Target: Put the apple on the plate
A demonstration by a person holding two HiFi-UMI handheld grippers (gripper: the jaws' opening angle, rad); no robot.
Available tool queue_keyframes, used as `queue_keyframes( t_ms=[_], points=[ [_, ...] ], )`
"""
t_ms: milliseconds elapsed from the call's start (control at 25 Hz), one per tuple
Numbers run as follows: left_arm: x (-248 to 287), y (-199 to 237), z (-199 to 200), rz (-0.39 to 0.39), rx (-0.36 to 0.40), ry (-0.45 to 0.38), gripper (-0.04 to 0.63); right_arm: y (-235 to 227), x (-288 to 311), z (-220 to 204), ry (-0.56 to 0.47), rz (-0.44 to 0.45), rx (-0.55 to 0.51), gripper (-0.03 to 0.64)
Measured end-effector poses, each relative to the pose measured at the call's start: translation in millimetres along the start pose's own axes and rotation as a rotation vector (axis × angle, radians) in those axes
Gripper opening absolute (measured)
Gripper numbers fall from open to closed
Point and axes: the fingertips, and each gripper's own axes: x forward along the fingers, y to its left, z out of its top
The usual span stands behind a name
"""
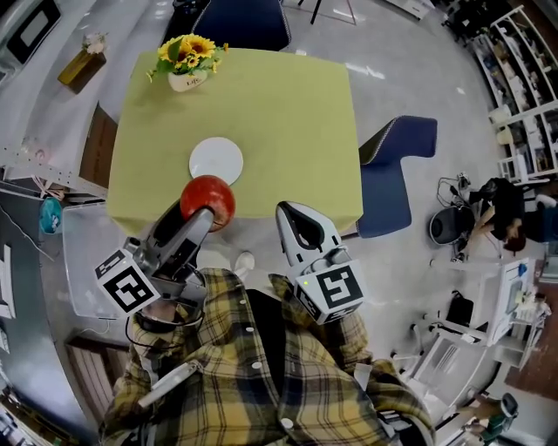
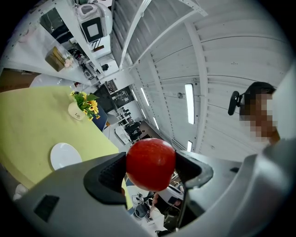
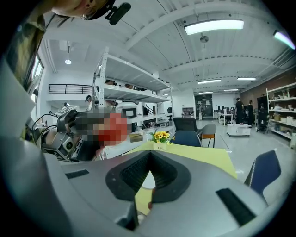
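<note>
A red apple (image 1: 212, 195) is held off the table in my left gripper (image 1: 200, 212), which is shut on it just in front of the table's near edge. In the left gripper view the apple (image 2: 150, 164) fills the gap between the dark pads. The empty white plate (image 1: 216, 161) lies on the yellow-green table (image 1: 288, 131), just beyond the apple; it also shows in the left gripper view as the plate (image 2: 64, 155), lower left. My right gripper (image 1: 293, 214) hovers at the table's near edge, right of the apple, shut on nothing, its pads (image 3: 162, 175) meeting.
A pot of sunflowers (image 1: 187, 65) stands at the table's far left corner. Blue chairs sit at the far side (image 1: 244, 22) and the right side (image 1: 392, 170). A grey side surface (image 1: 87, 253) lies at the left. A person (image 1: 506, 213) sits at the far right.
</note>
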Motion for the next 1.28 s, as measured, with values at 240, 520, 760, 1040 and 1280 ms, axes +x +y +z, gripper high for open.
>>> queue_keyframes(
  t_ms=[240, 520, 760, 1040, 1280],
  points=[
    [22, 24, 35, -0.024, -0.021, 0.042, 0.342, -9, 41, 6, 0.034, -0.035, 0.018, -0.003],
    [47, 56, 81, -0.058, -0.049, 0.09, 0.342, -13, 106, 28, 0.046, -0.029, 0.014, -0.003],
    [67, 86, 108, -0.094, -0.088, 0.161, 0.342, -21, 162, 40, 0.101, -0.09, 0.04, -0.003],
    [70, 112, 115, -0.087, -0.151, 0.257, 0.342, -22, 189, 39, 0.118, -0.142, 0.1, -0.003],
    [80, 124, 110, -0.076, -0.175, 0.286, 0.341, -27, 198, 32, 0.147, -0.121, 0.096, -0.003]
  ],
)
